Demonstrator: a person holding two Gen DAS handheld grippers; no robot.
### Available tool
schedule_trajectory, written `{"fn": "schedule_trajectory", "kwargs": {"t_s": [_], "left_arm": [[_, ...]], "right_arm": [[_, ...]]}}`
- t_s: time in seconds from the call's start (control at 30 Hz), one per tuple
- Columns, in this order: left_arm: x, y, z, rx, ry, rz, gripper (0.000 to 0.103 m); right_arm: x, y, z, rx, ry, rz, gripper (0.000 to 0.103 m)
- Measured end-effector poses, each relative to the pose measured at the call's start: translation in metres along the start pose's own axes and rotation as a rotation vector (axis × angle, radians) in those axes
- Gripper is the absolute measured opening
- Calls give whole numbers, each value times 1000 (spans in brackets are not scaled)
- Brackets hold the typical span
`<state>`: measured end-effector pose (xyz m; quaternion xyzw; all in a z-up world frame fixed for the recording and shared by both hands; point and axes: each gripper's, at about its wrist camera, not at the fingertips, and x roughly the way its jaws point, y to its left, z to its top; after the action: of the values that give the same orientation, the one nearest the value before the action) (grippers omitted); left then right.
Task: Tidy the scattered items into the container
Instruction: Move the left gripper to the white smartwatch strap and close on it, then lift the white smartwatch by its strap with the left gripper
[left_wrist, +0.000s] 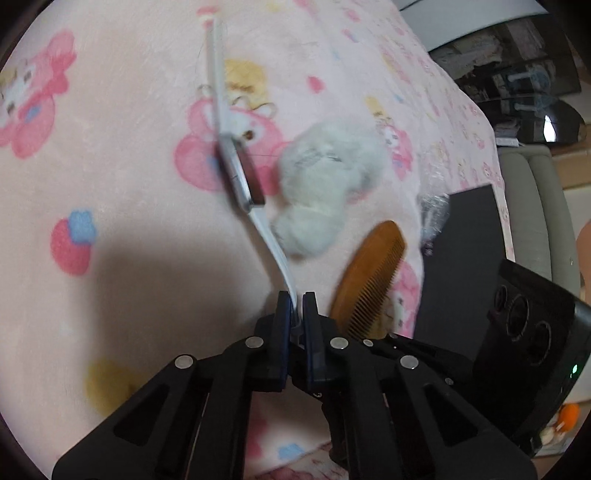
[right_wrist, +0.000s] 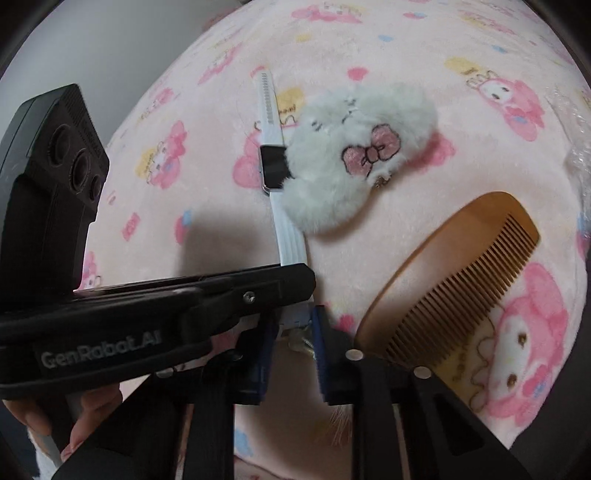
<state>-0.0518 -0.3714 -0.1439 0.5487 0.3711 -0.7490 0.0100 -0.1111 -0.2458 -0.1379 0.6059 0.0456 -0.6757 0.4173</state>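
Observation:
A white-strapped watch (left_wrist: 243, 177) with a dark face lies stretched out on a pink cartoon blanket (left_wrist: 110, 184). My left gripper (left_wrist: 295, 306) is shut on the strap near its close end. In the right wrist view the watch (right_wrist: 273, 168) runs down under the left gripper (right_wrist: 303, 280), which crosses from the left. The strap's end sits between the blue pads of my right gripper (right_wrist: 293, 332), which is shut on it. A fluffy white plush (right_wrist: 354, 158) with a pink bow touches the watch's right side. A wooden comb (right_wrist: 450, 266) lies to the right.
A dark flat-sided box (left_wrist: 461, 258) stands at the blanket's right edge, with crinkled clear plastic (left_wrist: 432, 214) beside it. The right gripper's housing (left_wrist: 528, 325) is close on the right. A hand (right_wrist: 88, 417) holds the left gripper. Shelves and a pale chair lie beyond the bed.

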Motion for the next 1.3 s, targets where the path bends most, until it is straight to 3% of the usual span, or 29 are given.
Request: {"fn": "schedule_trajectory", "kwargs": {"t_s": [0.13, 0.17, 0.27, 0.5, 0.6, 0.83, 0.9, 1.0, 1.1, 1.2, 1.23, 1.3], "left_arm": [[-20, -22, -17, 35, -21, -19, 4], [-24, -29, -22, -45, -90, -4, 4], [-33, -55, -38, -45, -108, -34, 4], [-23, -129, -89, 43, -57, -88, 5], [-2, -160, -111, 104, 11, -131, 4], [56, -211, -144, 164, 92, -150, 5], [71, -222, -148, 186, 100, -112, 5], [81, -228, -154, 191, 133, -46, 7], [73, -215, -158, 161, 164, -60, 23], [49, -200, -158, 147, 104, -33, 25], [41, -194, -154, 297, 200, -95, 26], [31, -182, -144, 253, 146, -81, 30]], "right_arm": [[-33, 4, -16, -6, -52, 9, 17], [-42, 6, -21, -14, -66, 1, 17], [-73, 5, -39, -13, -104, -6, 17], [-143, -17, -102, 21, -161, -19, 17], [-162, -39, -132, 43, -150, -4, 17], [-193, -92, -175, 108, -146, -60, 14], [-198, -104, -184, 121, -160, -95, 14], [-197, -123, -194, 161, -168, -150, 14], [-188, -138, -206, 207, -153, -152, 14], [-186, -147, -210, 247, -161, -129, 14], [-188, -147, -209, 254, -175, -108, 14], [-193, -145, -206, 256, -207, -50, 14]]}}
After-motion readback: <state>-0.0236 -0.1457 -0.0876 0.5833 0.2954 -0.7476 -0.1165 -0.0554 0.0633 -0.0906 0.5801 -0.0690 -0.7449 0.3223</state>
